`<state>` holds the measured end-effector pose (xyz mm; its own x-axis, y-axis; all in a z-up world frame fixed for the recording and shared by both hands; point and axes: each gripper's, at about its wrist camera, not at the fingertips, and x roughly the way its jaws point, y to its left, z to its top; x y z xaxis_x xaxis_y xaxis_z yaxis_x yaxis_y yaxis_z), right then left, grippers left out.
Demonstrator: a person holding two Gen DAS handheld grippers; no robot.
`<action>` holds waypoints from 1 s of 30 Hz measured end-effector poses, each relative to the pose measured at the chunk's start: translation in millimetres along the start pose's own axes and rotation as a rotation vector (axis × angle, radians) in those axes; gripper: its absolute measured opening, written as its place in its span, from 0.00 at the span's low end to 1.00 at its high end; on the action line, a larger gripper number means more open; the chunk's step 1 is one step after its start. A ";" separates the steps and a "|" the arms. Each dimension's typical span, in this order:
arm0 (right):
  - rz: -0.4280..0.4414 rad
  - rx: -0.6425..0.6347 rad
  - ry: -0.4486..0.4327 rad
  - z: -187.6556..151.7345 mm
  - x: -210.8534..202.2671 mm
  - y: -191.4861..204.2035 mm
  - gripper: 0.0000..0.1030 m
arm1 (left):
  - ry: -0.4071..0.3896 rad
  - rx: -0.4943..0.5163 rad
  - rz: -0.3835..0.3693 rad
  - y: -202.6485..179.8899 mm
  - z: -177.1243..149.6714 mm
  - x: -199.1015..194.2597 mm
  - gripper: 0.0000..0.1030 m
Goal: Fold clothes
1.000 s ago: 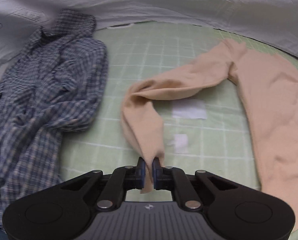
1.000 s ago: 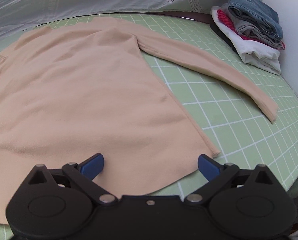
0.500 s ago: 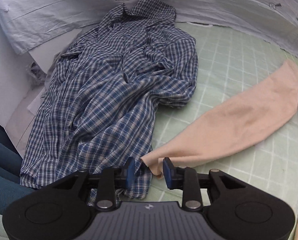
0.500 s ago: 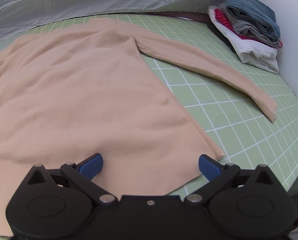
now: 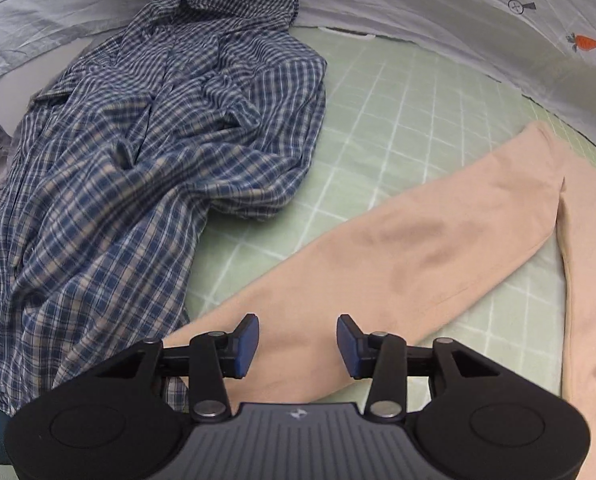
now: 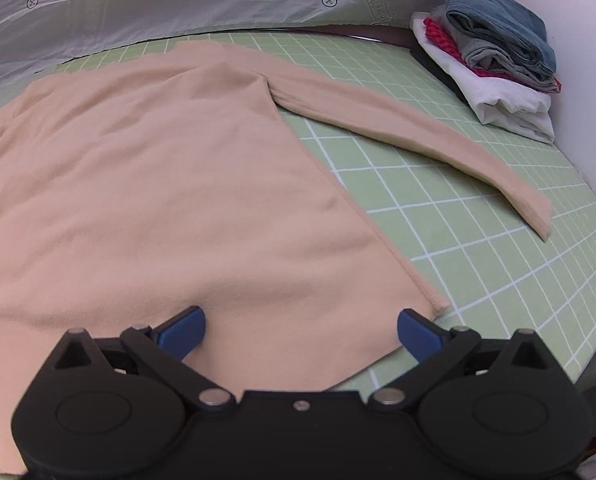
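Observation:
A peach long-sleeved top (image 6: pixel 170 200) lies spread flat on the green grid mat (image 6: pixel 477 280). In the left wrist view its left sleeve (image 5: pixel 397 264) stretches straight out toward me. The cuff end lies under my left gripper (image 5: pixel 298 346), whose jaws are opening; the blue pads stand apart and do not press the cloth. In the right wrist view the other sleeve (image 6: pixel 417 140) lies straight out to the right. My right gripper (image 6: pixel 301 330) hangs open over the hem near the lower right corner, with nothing held.
A crumpled blue plaid shirt (image 5: pixel 138 168) lies on the mat just left of the sleeve cuff. A stack of folded clothes (image 6: pixel 497 64) sits at the far right corner. A pale printed sheet (image 5: pixel 417 8) hangs behind the mat.
My left gripper carried the pinched cuff out to the left toward the plaid shirt, straightening the bent sleeve, then its jaws came apart and let it go. The right gripper has stayed put.

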<state>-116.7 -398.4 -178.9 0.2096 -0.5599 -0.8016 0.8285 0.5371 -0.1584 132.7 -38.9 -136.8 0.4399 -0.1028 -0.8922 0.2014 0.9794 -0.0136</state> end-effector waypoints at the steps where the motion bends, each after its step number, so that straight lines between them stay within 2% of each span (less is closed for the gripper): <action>1: 0.006 0.006 0.000 -0.5 0.2 -1.3 1.00 | 0.008 -0.010 0.005 1.5 -4.7 1.4 0.50; 4: 0.032 0.028 -0.001 -2.0 1.5 -6.1 1.00 | 0.013 -0.047 0.005 5.9 -16.4 -0.4 0.60; 6: 0.058 0.038 0.002 -2.3 3.5 -10.1 1.00 | 0.021 -0.063 0.008 6.6 -20.9 -1.6 0.69; 10: 0.125 0.066 0.021 -1.3 8.9 -20.6 1.00 | 0.039 -0.099 0.037 3.3 -30.2 -8.9 0.70; 14: 0.203 0.014 0.038 11.4 13.8 -29.3 1.00 | 0.045 -0.114 0.031 -10.7 -36.0 -21.0 0.71; 20: 0.300 0.048 -0.013 61.1 24.1 -62.9 1.00 | 0.011 -0.070 -0.005 -59.6 -28.6 -26.5 0.71; 24: 0.346 0.079 -0.048 108.8 47.0 -81.9 1.00 | -0.020 -0.056 -0.048 -102.2 -6.3 -21.5 0.72; 27: 0.360 0.014 -0.062 148.3 69.4 -81.8 1.00 | -0.071 -0.014 -0.083 -137.2 18.0 -19.3 0.75; 30: 0.393 -0.112 -0.108 190.2 91.0 -68.7 1.00 | -0.111 0.043 -0.100 -172.6 47.2 -8.5 0.79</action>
<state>-55.8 -606.3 -131.3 0.5566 -0.3583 -0.7495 0.6144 0.7848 0.0812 135.5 -215.3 -105.6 0.5090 -0.2208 -0.8320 0.2855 0.9551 -0.0788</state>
